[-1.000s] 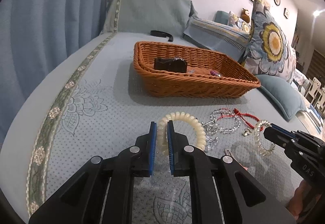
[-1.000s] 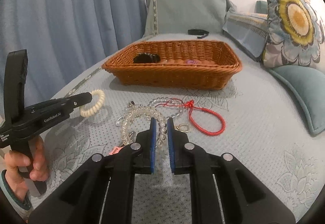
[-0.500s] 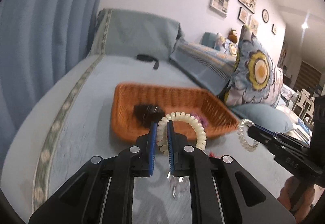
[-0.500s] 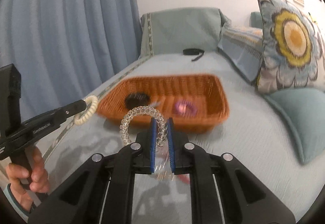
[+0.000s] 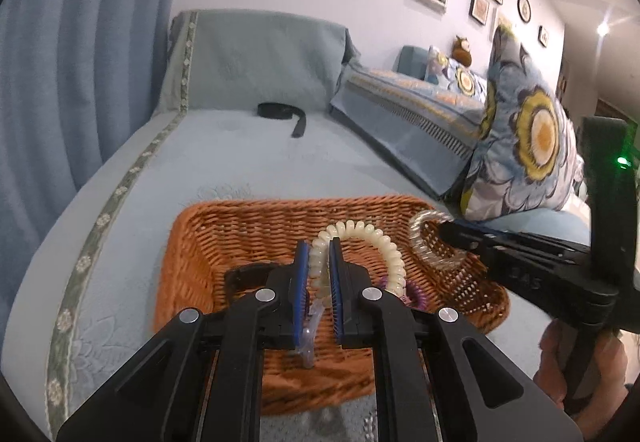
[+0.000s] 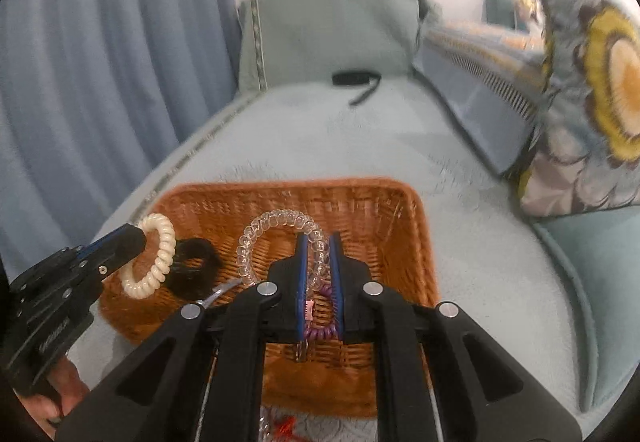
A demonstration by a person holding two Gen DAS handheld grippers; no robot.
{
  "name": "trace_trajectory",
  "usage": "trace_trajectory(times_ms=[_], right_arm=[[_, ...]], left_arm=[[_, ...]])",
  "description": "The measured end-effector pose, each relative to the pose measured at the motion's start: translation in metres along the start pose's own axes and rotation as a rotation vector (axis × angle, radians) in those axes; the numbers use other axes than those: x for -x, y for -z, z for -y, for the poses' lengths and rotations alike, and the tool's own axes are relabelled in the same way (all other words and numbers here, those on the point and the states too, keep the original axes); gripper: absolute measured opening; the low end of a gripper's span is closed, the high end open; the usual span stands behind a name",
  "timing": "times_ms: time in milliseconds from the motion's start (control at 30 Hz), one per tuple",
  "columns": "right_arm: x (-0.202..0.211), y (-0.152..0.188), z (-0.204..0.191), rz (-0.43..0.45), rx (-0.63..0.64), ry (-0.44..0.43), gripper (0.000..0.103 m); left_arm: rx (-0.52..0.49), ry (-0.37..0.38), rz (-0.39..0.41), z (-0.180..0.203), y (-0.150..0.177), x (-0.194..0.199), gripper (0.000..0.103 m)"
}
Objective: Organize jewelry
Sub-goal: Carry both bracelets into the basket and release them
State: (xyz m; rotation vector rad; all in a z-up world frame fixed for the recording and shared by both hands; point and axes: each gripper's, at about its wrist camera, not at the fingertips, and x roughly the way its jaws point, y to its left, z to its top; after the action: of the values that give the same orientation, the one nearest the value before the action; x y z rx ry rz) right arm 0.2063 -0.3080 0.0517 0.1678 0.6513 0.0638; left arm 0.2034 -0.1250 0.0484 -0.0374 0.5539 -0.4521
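Left wrist view: the left tongs (image 5: 319, 274), which a second ago pinched the cream coil bracelet (image 5: 362, 250) low over the sofa seat (image 5: 240, 169) in front of the wicker basket (image 5: 200, 242), now hold it above the basket's inside, blue pads clamped on its left arc. The right tongs (image 5: 442, 228) have come in from the right over the basket's far corner, closed on one clear coil bracelet (image 5: 430, 238). Count here: one basket, one black item (image 5: 248, 274) and one purple coil (image 5: 416, 292) inside it. Right wrist view: the right tongs (image 6: 319, 274), earlier down among the jewelry on the seat, now pinch the clear bracelet (image 6: 276, 230) over the basket (image 6: 412, 242). The left tongs (image 6: 134, 238) grip the cream bracelet (image 6: 154, 258) over its left rim. Inside: one black item (image 6: 192, 266), one purple coil (image 6: 320, 330). A red cord (image 6: 286, 424) lies on the seat (image 6: 360, 129) at the bottom edge.
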Motion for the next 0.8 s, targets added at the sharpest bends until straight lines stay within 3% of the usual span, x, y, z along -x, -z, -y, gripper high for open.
trace_trajectory(times_ms=[267,700,767,800], right_arm=[[-0.024,0.007,-0.005,-0.092,0.001,-0.007,0.009],[-0.033,0.020,-0.015,-0.160,0.031,-0.005,0.009],[-0.032,0.019,-0.015,-0.162,0.030,-0.006,0.010],[-0.029,0.019,-0.014,-0.156,0.027,-0.007,0.014]], left_arm=[[-0.019,-0.020,-0.086,0.002,0.013,-0.028,0.009],[-0.021,-0.024,-0.117,0.002,0.019,-0.032,0.010],[-0.016,-0.012,-0.130,0.002,0.021,-0.033,0.012],[-0.011,-0.010,-0.130,0.001,0.021,-0.032,0.020]])
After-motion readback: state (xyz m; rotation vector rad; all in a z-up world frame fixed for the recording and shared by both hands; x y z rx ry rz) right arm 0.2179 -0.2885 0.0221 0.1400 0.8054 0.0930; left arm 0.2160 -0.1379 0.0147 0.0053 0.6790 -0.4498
